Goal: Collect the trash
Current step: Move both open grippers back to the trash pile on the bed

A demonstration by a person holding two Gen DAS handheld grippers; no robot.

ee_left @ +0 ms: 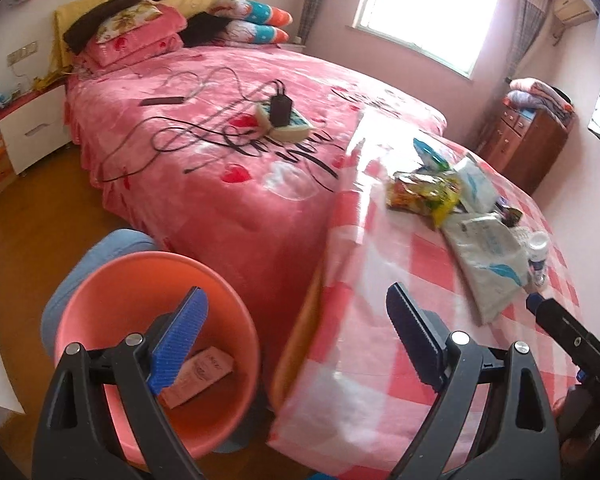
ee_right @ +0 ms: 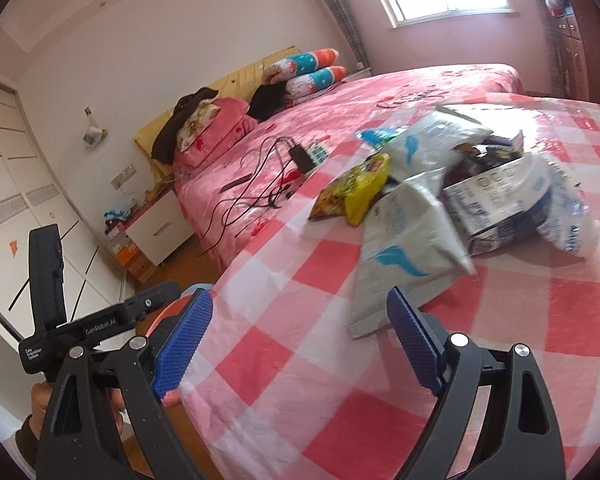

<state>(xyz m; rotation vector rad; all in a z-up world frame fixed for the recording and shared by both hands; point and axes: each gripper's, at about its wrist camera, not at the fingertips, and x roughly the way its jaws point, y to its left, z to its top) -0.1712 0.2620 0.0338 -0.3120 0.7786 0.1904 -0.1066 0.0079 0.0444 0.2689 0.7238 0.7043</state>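
A pink bin (ee_left: 100, 280) stands on the floor beside a table covered in a red-checked cloth (ee_left: 380, 340). A pink box (ee_left: 198, 376) lies inside the bin. My left gripper (ee_left: 296, 340) is open and empty, above the bin's rim and the table edge. On the table lies a heap of trash: a yellow snack bag (ee_right: 356, 188), white-and-blue wrappers (ee_right: 408, 240), a printed carton (ee_right: 492, 196) and a plastic bag (ee_right: 564, 216). My right gripper (ee_right: 300, 344) is open and empty over the cloth, just short of the nearest wrapper.
A bed with a pink cover (ee_left: 204, 160) fills the room behind, with cables and a charger (ee_left: 280, 106) on it. A small bottle (ee_left: 538, 252) stands by the wrappers. A white nightstand (ee_left: 32, 128) and a brown dresser (ee_left: 528, 144) stand by the walls.
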